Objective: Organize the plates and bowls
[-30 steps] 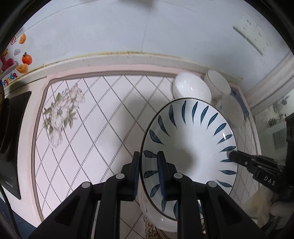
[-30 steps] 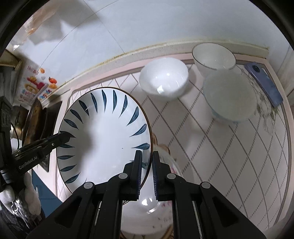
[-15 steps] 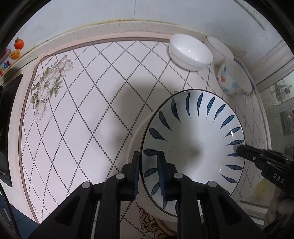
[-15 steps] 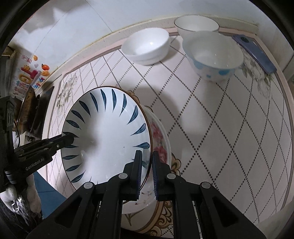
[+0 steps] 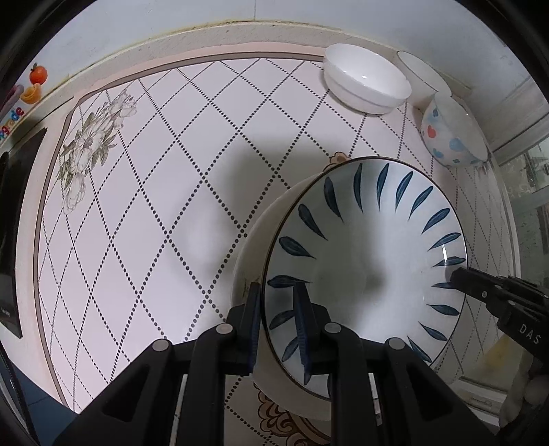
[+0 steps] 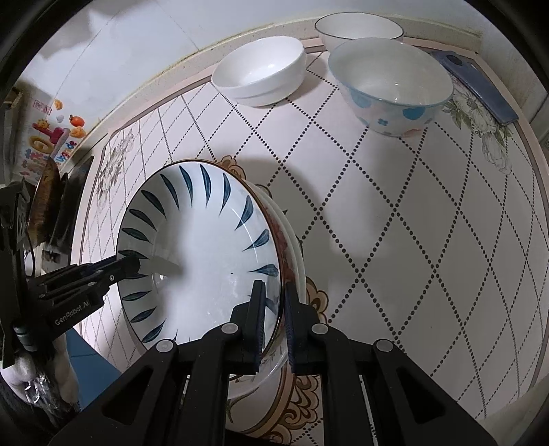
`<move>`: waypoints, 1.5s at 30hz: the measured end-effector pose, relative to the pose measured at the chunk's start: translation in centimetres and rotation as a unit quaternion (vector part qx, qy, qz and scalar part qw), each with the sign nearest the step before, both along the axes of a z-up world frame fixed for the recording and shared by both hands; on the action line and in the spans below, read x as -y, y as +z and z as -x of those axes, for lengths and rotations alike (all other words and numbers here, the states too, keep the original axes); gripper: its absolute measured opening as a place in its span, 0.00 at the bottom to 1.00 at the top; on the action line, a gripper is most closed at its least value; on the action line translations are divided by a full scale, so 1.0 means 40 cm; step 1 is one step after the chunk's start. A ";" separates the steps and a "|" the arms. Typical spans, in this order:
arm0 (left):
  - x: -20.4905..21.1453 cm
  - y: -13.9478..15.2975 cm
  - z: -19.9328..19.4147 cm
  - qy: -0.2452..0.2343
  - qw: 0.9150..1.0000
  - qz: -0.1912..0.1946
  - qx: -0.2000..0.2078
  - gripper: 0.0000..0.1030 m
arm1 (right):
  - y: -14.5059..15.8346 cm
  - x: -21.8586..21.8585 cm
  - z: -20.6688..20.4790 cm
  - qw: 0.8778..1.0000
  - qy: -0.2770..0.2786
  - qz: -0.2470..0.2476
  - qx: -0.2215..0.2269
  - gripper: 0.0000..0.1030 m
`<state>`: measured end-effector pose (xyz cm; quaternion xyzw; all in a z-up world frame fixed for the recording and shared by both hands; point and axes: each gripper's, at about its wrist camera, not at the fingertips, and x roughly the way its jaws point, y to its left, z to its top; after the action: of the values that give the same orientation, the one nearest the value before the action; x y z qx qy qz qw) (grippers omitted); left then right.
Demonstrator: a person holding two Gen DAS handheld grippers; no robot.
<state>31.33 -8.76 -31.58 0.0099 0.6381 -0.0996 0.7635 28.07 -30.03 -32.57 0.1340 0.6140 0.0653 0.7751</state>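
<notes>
Gripping opposite rims of a white ceramic plate with dark blue leaf strokes [image 5: 363,260], the left gripper [image 5: 276,329] and right gripper [image 6: 272,322] pinch narrowly, holding it just over stacked plates [image 6: 291,240] at the near edge of the pink diamond-patterned tabletop [image 5: 154,212]. Farther back stand a plain white bowl [image 6: 260,73], a blue-spotted bowl [image 6: 391,89] and a thin-rimmed white bowl [image 6: 358,29].

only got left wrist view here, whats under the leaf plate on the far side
Observer: Under the leaf plate, the right wrist view shows a plate with a red floral rim, then a white one.
Operator: right gripper holding properly?
Observer: Yes, the right gripper has one finger inside the rim, one outside.
Operator: anything past the spotted bowl?
Observer: A dark blue flat object lies beyond the spotted bowl, by the counter's edge.
</notes>
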 end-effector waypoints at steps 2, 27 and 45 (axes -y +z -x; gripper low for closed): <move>-0.002 -0.005 0.004 0.006 1.000 -0.004 0.000 0.15 | -0.005 -0.004 -0.006 1.000 0.008 0.000 -0.003 0.12; -0.014 0.075 0.041 0.031 0.999 -0.002 0.021 0.16 | -0.005 -0.019 -0.016 0.999 0.017 0.006 -0.029 0.16; -0.052 0.434 0.288 0.032 0.992 0.008 0.124 0.17 | 0.423 -0.096 0.262 0.994 0.002 0.042 0.098 0.44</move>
<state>19.83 -6.67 -14.22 -0.0043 0.5377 -0.0785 0.8395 17.59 -26.20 -15.66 0.0929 0.5376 0.0541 0.8363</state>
